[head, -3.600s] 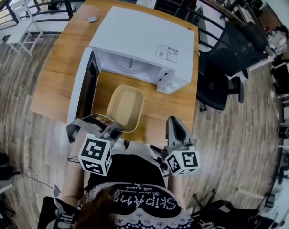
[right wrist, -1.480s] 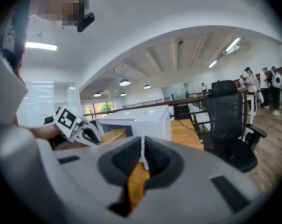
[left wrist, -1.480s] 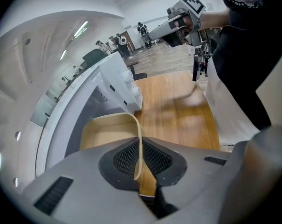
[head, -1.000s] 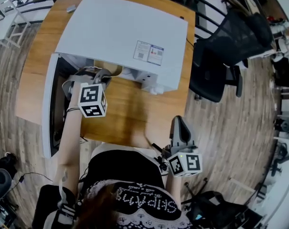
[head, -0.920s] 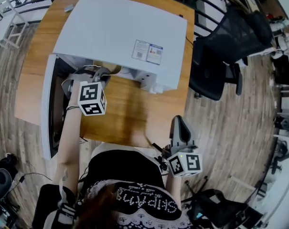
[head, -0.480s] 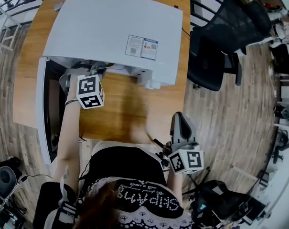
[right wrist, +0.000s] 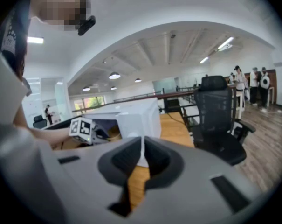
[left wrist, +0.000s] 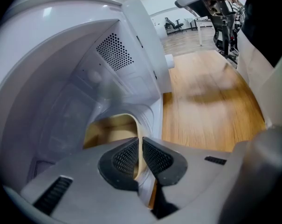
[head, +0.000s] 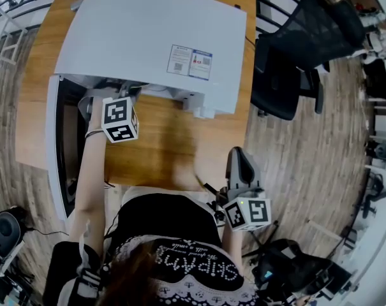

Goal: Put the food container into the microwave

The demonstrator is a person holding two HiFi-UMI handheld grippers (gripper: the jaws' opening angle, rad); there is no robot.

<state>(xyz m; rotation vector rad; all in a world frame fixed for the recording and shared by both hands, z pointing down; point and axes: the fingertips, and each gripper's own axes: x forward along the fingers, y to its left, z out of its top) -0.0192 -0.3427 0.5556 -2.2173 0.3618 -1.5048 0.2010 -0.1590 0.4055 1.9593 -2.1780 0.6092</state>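
The white microwave [head: 148,37] stands on the wooden table [head: 173,145] with its door [head: 52,139] swung open to the left. My left gripper [head: 106,93] reaches into the opening. In the left gripper view the beige food container [left wrist: 110,129] sits low inside the white cavity, and my left gripper [left wrist: 141,146] is shut on its thin near rim. The head view hides the container under the microwave's top. My right gripper [head: 238,164] hovers near the table's front edge at the right, shut with nothing held; the right gripper view faces the microwave [right wrist: 136,118].
A black office chair [head: 295,50] stands right of the table on the wood floor. A small grey object [head: 76,5] lies at the table's far left corner. Railings run behind the table. Several people stand far off in the right gripper view.
Earlier the container lay on the table before the open microwave; now it is inside the cavity. Over the last second my left gripper pushed a little deeper and lower. The right gripper stayed put.
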